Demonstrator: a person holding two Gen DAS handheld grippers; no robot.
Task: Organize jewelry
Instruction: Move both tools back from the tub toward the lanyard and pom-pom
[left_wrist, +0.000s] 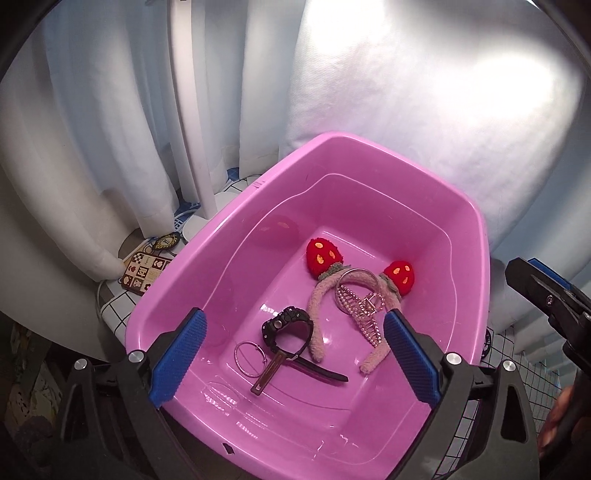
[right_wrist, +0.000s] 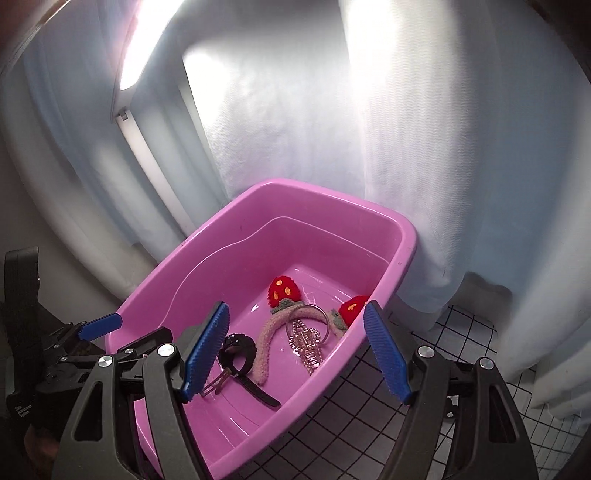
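Observation:
A pink plastic tub (left_wrist: 207, 258) (right_wrist: 155, 291) holds the jewelry. Inside lie a fuzzy pink headband with two red strawberries (left_wrist: 325, 254) (right_wrist: 282, 290), a pearl hair claw with a silver bangle (left_wrist: 360, 310) (right_wrist: 308, 343), a black watch (left_wrist: 286, 326) (right_wrist: 238, 347), a thin silver hoop bracelet (left_wrist: 249, 358) and a brown hair clip (left_wrist: 267, 374) (right_wrist: 216, 384). My left gripper (left_wrist: 291, 354) is open and empty above the tub's near side. My right gripper (right_wrist: 295, 354) is open and empty over the tub's right rim.
White curtains (left_wrist: 110, 129) hang behind the tub. A white lamp pole (left_wrist: 192, 110) stands at the back left. A patterned card (left_wrist: 146, 271) and a badge (left_wrist: 166, 242) lie left of the tub. The table has a white cloth with a black grid (right_wrist: 424, 332).

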